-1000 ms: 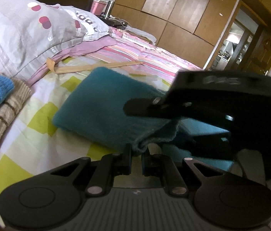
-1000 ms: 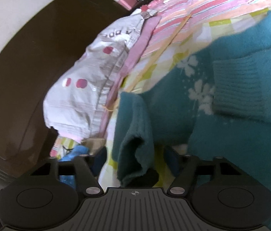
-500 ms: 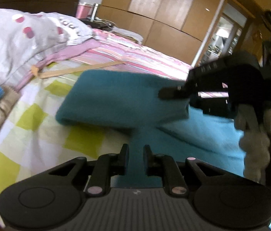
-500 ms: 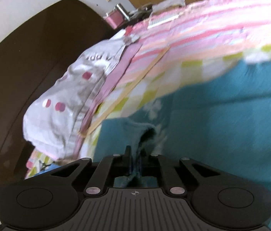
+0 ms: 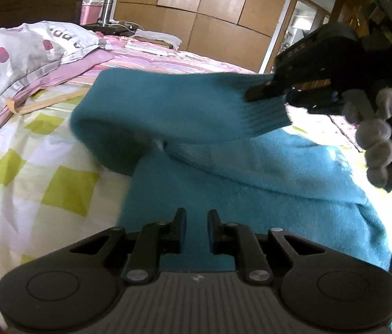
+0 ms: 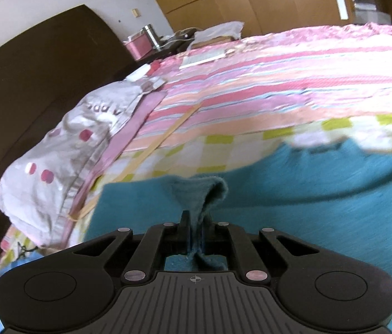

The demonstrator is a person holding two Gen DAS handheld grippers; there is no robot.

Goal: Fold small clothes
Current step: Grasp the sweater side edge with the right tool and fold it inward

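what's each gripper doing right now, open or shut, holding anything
left gripper: nearly shut, nothing between its fingers, teal sweater lying beyond it.
right gripper: shut on the sweater's sleeve cuff, lifting it.

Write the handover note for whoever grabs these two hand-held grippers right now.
Right hand-held gripper: shut on the teal sweater's sleeve cuff, lifted and stretched across the body.
Left hand-held gripper: nearly shut, nothing between its fingers, above the sweater body.
Sweater lies on the checked bedsheet, pillow beyond.
Done: one sleeve picked up.
Left: lay that sleeve flat on the body, then the remaining folds.
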